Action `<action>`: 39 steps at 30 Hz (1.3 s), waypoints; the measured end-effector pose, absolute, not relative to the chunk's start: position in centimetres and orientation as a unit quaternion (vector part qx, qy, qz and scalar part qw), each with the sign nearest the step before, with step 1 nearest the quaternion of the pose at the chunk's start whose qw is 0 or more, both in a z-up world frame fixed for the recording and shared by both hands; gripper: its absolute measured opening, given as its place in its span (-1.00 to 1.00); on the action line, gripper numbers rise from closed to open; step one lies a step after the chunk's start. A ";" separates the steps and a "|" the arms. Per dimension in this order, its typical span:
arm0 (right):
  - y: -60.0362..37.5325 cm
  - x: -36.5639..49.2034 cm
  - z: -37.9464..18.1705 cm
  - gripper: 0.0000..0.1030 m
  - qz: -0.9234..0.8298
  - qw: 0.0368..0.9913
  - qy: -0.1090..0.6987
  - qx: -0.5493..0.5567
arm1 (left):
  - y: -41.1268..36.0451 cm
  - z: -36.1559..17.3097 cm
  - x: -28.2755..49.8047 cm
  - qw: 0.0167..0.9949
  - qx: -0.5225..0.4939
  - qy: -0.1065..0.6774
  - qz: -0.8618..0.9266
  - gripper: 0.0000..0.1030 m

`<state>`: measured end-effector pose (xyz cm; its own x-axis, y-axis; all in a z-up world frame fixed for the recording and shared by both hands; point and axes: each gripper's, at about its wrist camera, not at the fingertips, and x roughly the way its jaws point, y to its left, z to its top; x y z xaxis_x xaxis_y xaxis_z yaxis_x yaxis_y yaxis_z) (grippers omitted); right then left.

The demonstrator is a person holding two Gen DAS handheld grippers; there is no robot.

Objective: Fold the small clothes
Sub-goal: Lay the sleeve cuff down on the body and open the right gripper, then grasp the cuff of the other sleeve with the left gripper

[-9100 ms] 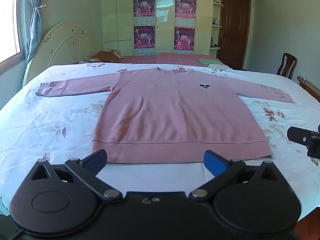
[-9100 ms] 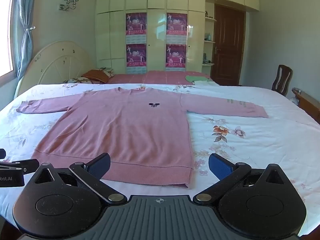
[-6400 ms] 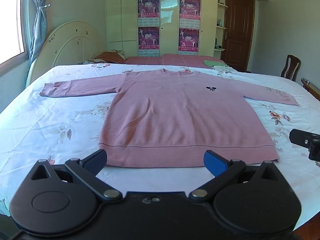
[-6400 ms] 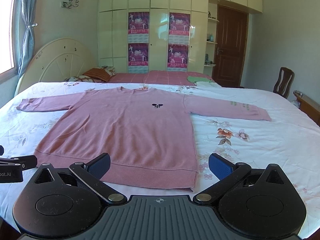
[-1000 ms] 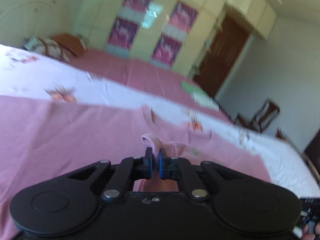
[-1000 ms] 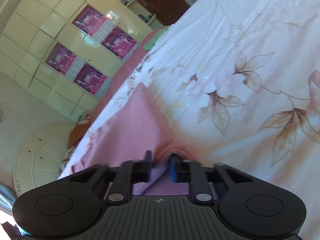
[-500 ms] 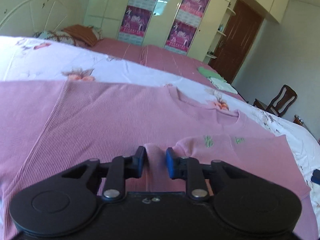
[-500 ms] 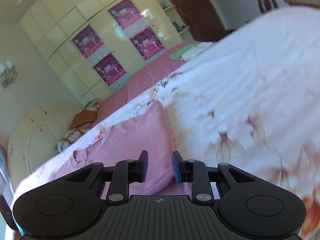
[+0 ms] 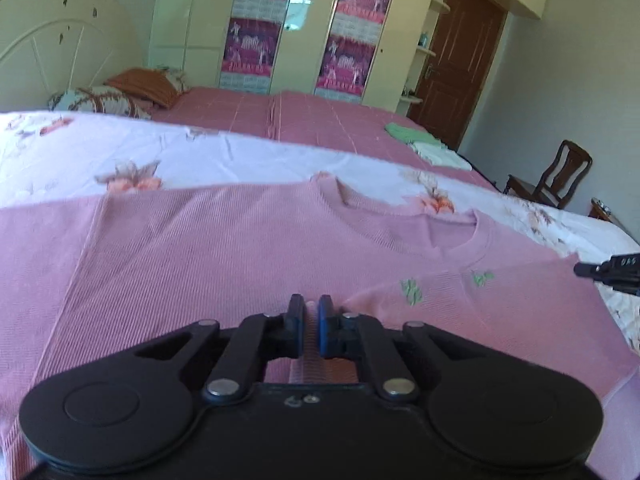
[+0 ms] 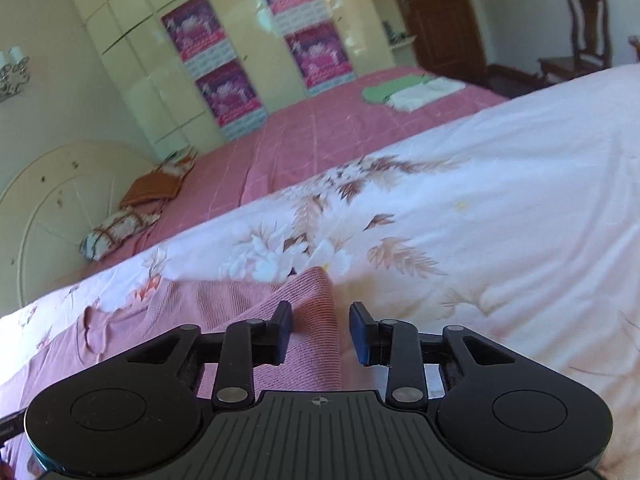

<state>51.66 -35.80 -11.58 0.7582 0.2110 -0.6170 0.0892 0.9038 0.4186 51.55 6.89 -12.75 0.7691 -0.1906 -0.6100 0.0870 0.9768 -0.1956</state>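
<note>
Sweater (image 9: 208, 248), pink and ribbed, lies flat on the flowered bedspread (image 9: 80, 152), one sleeve (image 9: 480, 304) folded across its chest. From the left wrist, the left gripper (image 9: 312, 316) has its jaws almost together; pink cloth shows in the slit, though the gripper body hides the sweater's lower part. The other tool's tip pokes in at the right edge. From the right wrist, the right gripper (image 10: 320, 330) stands apart, jaws closing, a raised fold of knit between them but unpinched. Most of the sweater is cut off here.
</note>
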 end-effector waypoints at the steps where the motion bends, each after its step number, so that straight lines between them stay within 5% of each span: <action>1: -35.8 52.0 -11.7 -0.93 0.027 0.912 0.353 0.206 | 6.5 -12.2 51.3 0.943 -0.071 0.315 -0.076 -0.88; 4: -36.6 51.6 -11.5 -0.94 0.005 0.921 0.337 0.195 | 5.4 -12.4 52.1 0.943 -0.035 0.323 -0.075 -0.88; 7: -36.9 51.8 -12.7 -1.00 -0.009 0.919 0.354 0.172 | 5.7 -13.0 52.3 0.939 -0.029 0.338 -0.063 -0.67; 9: -37.1 50.6 -11.5 -1.00 -0.028 0.927 0.337 0.164 | 6.9 -11.2 49.8 0.953 -0.048 0.296 -0.044 0.03; 10: -37.1 49.4 -10.5 -1.00 -0.016 0.933 0.317 0.171 | 7.8 -10.3 48.3 0.959 -0.064 0.272 -0.037 0.07; 13: -35.8 44.9 -8.1 -1.00 0.039 0.943 0.294 0.151 | 8.7 -8.9 44.6 0.957 -0.116 0.264 -0.039 0.02; 18: -31.9 40.9 -10.5 -1.00 0.071 0.931 0.342 0.109 | 4.1 -12.5 45.1 0.936 -0.037 0.349 -0.042 -0.03; 26: -29.7 40.2 -10.3 -0.96 0.032 0.932 0.343 0.109 | 5.0 -11.6 46.6 0.947 -0.014 0.320 -0.020 0.11; 34: -27.8 39.7 -11.6 -0.96 0.015 0.925 0.366 0.099 | 7.8 -12.3 50.3 0.941 -0.033 0.336 0.009 -0.24; 35: -27.9 39.7 -11.6 -0.96 0.010 0.924 0.367 0.104 | 8.7 -11.8 49.5 0.941 -0.049 0.334 0.015 0.06; 36: -27.9 39.7 -11.4 -0.96 0.007 0.923 0.369 0.108 | 9.8 -11.3 48.3 0.943 -0.057 0.327 0.023 0.59; 37: -27.9 39.7 -11.1 -0.95 0.005 0.924 0.367 0.111 | 11.2 -10.7 46.5 0.947 -0.068 0.312 0.036 0.76; 39: -27.9 39.3 -10.4 -0.95 0.001 0.927 0.357 0.118 | 14.6 -10.0 43.1 0.951 -0.091 0.293 0.046 0.59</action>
<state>39.31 -27.95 -10.38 0.7451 0.0859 -0.6614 0.0825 0.9722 0.2192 43.06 14.59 -10.00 0.8241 0.0346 -0.5654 -0.1413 0.9791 -0.1461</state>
